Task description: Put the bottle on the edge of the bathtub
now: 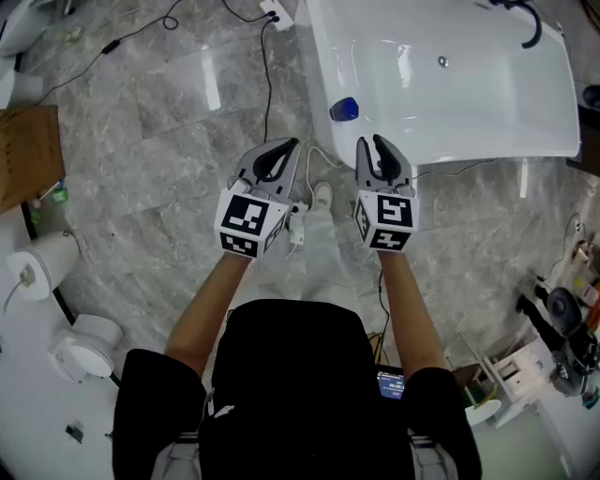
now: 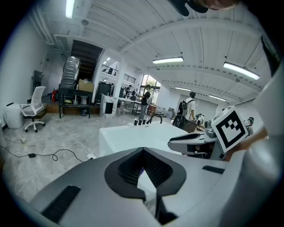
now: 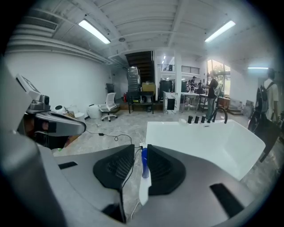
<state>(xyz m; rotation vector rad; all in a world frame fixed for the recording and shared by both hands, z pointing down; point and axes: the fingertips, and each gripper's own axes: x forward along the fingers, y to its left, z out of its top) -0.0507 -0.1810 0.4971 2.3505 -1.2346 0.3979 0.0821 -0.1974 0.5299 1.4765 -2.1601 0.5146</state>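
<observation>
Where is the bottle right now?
In the head view the blue-topped bottle sits on the bathtub's near left corner rim, just ahead and left of the right gripper, which isn't touching it.

Bathtub [image 1: 497, 145]: far right of the floor.
Bottle [image 1: 344, 109]: at the tub's near-left corner, seemingly on the rim.
Left gripper [image 1: 284, 145], right gripper [image 1: 374, 142]: side by side, just before that corner.
Power strip [image 1: 277, 11]: on the floor, left of the tub.
Wooden board [image 1: 28, 155]: far left.

Blue bottle [image 1: 344, 109] on bathtub [image 1: 487, 148] edge
</observation>
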